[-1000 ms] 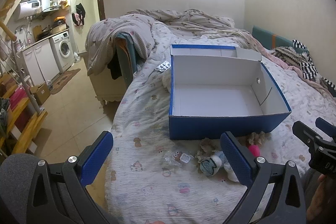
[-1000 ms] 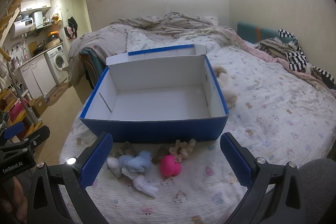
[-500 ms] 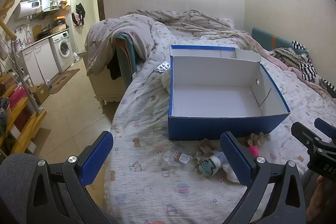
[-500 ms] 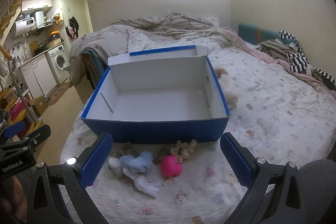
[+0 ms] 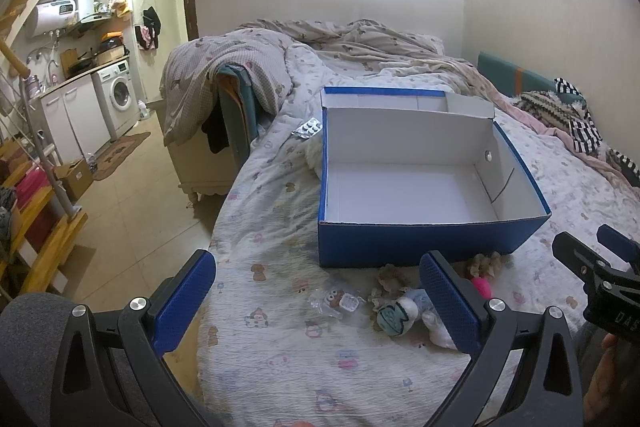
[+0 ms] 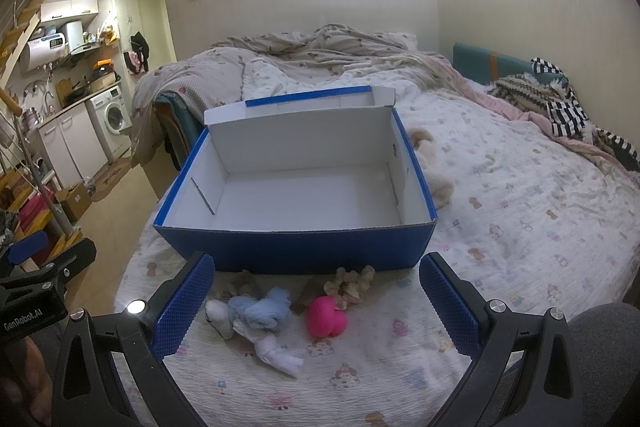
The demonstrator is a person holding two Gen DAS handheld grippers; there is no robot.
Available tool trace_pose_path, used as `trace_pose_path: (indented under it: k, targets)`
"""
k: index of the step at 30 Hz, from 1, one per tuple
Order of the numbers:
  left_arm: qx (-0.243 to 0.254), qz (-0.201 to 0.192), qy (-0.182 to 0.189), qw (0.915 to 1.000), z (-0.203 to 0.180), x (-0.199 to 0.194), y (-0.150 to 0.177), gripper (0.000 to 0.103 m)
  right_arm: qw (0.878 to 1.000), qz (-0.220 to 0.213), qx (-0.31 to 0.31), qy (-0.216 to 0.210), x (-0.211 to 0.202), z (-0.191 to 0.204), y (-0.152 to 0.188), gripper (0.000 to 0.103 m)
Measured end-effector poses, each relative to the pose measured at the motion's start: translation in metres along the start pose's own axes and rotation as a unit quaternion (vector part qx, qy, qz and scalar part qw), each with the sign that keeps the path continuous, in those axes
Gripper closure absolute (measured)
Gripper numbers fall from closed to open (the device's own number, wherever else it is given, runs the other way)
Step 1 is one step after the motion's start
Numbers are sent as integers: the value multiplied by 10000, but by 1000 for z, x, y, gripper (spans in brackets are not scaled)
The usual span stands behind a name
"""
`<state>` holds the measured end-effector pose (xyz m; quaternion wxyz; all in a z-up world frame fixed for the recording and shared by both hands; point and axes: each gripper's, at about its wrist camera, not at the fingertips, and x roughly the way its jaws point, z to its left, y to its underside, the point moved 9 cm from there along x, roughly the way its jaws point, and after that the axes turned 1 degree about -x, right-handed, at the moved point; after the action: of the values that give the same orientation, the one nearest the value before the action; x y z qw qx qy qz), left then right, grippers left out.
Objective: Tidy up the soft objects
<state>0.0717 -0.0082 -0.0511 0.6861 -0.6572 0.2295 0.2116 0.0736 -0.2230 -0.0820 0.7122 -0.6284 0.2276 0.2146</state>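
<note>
An open blue box (image 5: 420,243) with a white inside stands on the bed; it also shows in the right wrist view (image 6: 320,251). In front of it lie a light blue plush toy (image 6: 260,311), a white sock-like piece (image 6: 280,351), a pink soft toy (image 6: 326,317) and a beige scrunchie (image 6: 352,279). The left wrist view shows the plush (image 5: 398,315), the pink toy (image 5: 482,285) and a small clear packet (image 5: 336,303). My left gripper (image 5: 316,303) is open and empty, near the packet. My right gripper (image 6: 316,303) is open and empty above the toys.
A crumpled duvet (image 6: 320,55) covers the far bed. A beige fluffy item (image 6: 436,167) lies right of the box. A pill blister (image 5: 308,127) lies left of it. Striped clothes (image 6: 560,107) sit far right. The bed's left edge drops to a tiled floor (image 5: 132,195).
Both grippers have drifted slightly; the box and toys sit marginally lower and farther in view. Nothing was grasped or moved.
</note>
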Motion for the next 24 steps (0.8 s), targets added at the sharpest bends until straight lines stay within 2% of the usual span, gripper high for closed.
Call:
trace_pose_path:
  k: [18, 24]
  targets:
    - [0, 45, 4, 10000, 0, 1, 0, 1, 10000, 18, 2, -12, 0, 2, 0, 0]
    - [-233, 221, 98, 9994, 9, 6, -4, 1, 9997, 174, 62, -135, 7, 1, -6, 0]
